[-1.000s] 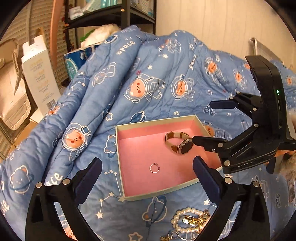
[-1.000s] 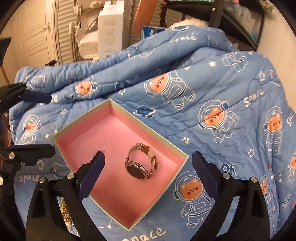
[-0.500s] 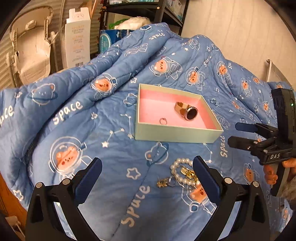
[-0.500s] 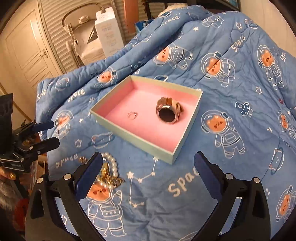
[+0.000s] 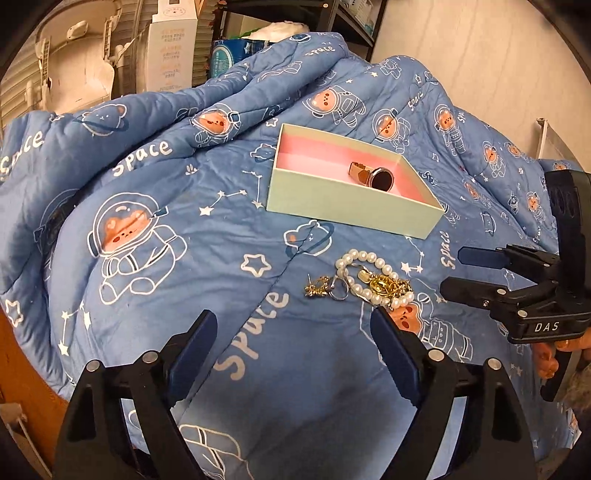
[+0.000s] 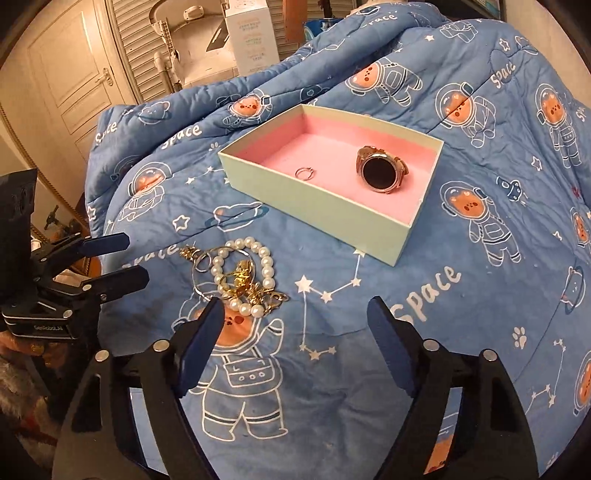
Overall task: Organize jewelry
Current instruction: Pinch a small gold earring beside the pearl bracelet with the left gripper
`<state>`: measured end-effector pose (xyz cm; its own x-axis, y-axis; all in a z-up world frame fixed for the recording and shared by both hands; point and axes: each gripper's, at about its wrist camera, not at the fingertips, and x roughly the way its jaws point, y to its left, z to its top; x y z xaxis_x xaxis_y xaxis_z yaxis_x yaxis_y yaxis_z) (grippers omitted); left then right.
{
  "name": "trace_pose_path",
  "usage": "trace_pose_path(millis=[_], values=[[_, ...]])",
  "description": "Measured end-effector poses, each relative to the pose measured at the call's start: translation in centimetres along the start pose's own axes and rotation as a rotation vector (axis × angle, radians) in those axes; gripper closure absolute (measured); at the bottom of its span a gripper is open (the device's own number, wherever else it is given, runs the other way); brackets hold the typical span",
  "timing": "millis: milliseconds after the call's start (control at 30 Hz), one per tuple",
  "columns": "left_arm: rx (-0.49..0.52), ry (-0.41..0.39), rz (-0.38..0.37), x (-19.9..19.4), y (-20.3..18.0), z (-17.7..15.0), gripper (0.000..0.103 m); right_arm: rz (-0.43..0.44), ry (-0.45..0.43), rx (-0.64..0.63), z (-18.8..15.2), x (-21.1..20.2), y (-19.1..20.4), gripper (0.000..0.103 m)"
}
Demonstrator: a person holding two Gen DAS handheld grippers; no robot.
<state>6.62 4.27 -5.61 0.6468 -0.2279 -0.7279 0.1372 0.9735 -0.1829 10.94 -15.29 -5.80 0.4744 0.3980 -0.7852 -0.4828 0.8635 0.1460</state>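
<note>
A pale green box [image 5: 351, 206] [image 6: 317, 199] with a pink lining sits on the blue quilt. Inside it lie a rose-gold watch [image 5: 373, 176] [image 6: 380, 170] and a small ring [image 6: 305, 172]. In front of the box lies a heap of loose jewelry: a pearl bracelet [image 5: 373, 280] [image 6: 255, 277], gold chains [image 5: 388, 285] [image 6: 243, 284], a gold earring [image 5: 317, 288] and a silver ring [image 5: 339, 291]. My left gripper [image 5: 291, 343] [image 6: 114, 258] hovers just short of the heap, its jaws closing with nothing between them. My right gripper [image 6: 295, 332] [image 5: 469, 269] hangs beside the heap, also closing on nothing.
The quilt [image 5: 155, 192] rises in folds behind the box. Beyond it stand a white carton [image 5: 171, 44], a white baby seat [image 5: 74, 62], dark shelving [image 5: 332, 22] and a panelled door [image 6: 62, 74]. A wooden edge [image 5: 22, 369] shows at the lower left.
Both grippers have drawn back from over the box and sunk toward the quilt, so the jewelry heap now lies just ahead of them. Both pairs of jaws have narrowed a little.
</note>
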Motion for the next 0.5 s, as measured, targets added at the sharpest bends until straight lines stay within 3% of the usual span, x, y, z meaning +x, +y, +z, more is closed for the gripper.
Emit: trace_pose_path(millis=[167, 500], values=[[0.053, 0.020, 0.014, 0.8, -0.8, -0.5, 0.038, -0.044, 0.034, -0.063, -0.9, 1.2, 1.1, 0.046], [0.119, 0.041, 0.038, 2.9, -1.3, 0.1, 0.051, -0.084, 0.065, -0.025, -1.3, 1.9, -0.4, 0.051]])
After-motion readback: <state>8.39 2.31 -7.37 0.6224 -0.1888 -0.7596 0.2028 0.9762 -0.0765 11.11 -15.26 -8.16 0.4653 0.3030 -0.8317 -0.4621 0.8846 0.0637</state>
